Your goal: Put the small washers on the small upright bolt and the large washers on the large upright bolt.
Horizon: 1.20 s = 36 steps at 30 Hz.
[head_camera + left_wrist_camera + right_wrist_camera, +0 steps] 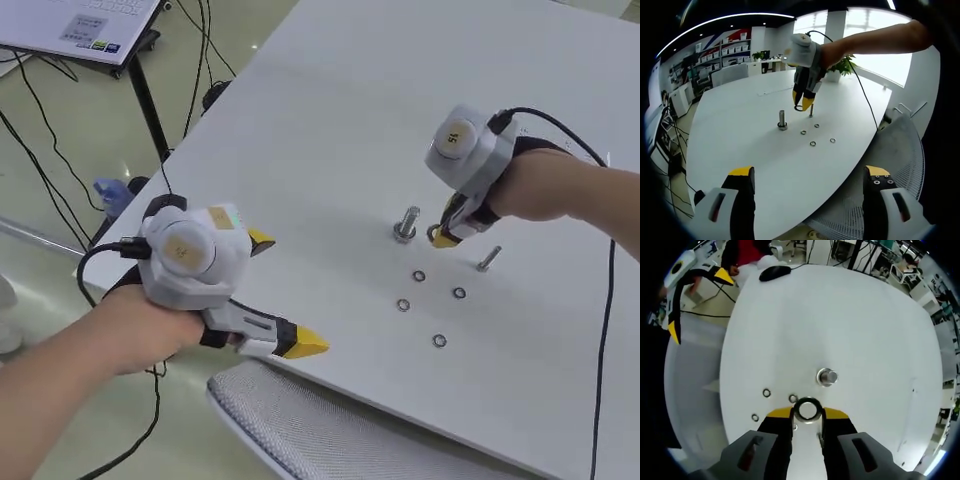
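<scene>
Pinching large washer [807,399] with right gripper [807,413] fingers, left gripper [808,172] spread wide

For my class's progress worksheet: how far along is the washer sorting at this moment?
Done: nothing plainly threaded on the large bolt or small bolt. In hand: the right gripper holds a large washer in its jaws beside the large bolt. Left: that washer, plus four small washers lying on the table; the left gripper is open at the table's edge.

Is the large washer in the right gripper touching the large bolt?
Apart. The right gripper view shows bare table between the large washer and the large bolt.
</scene>
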### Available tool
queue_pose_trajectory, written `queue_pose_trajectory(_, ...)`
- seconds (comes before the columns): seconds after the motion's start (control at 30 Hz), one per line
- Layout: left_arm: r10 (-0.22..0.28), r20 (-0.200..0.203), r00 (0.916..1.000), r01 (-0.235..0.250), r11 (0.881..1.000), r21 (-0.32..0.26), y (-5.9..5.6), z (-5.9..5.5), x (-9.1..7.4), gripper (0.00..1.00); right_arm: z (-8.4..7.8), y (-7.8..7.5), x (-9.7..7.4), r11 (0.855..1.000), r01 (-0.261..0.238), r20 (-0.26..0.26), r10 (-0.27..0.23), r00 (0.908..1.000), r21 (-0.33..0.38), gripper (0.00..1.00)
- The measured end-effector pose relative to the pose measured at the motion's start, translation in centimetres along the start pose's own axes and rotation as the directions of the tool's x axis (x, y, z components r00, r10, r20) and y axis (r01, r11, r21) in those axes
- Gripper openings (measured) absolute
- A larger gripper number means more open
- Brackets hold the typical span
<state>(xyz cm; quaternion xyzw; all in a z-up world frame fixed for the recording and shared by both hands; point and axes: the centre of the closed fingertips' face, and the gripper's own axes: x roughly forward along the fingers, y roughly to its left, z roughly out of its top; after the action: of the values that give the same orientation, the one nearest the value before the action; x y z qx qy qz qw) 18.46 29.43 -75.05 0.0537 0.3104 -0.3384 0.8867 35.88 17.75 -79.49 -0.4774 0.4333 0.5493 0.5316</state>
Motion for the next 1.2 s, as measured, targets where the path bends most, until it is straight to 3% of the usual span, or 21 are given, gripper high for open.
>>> queue_pose_trajectory(0.43,-0.004,-0.015,0.9999,0.004,1.000,0.005,0.2,-0.4,0.0,0.88,1.6,-2.5,-0.4,1.000,0.015,0.003,-0.015,0.9999,-0.001,0.21)
queue_pose_trajectory(0.77,-0.012,-0.017,0.9998,0.012,1.000,0.006,0.2,-0.5,0.4,0.87,2.9,-3.1,0.2,1.000,0.013,0.000,-0.013,0.9999,-0.022,0.21)
queue_pose_trajectory(1.2,-0.006,-0.019,0.9998,0.006,1.000,-0.011,0.5,-1.0,0.1,0.87,3.4,-3.6,1.6,1.000,0.002,-0.008,-0.002,1.0000,-0.017,0.21)
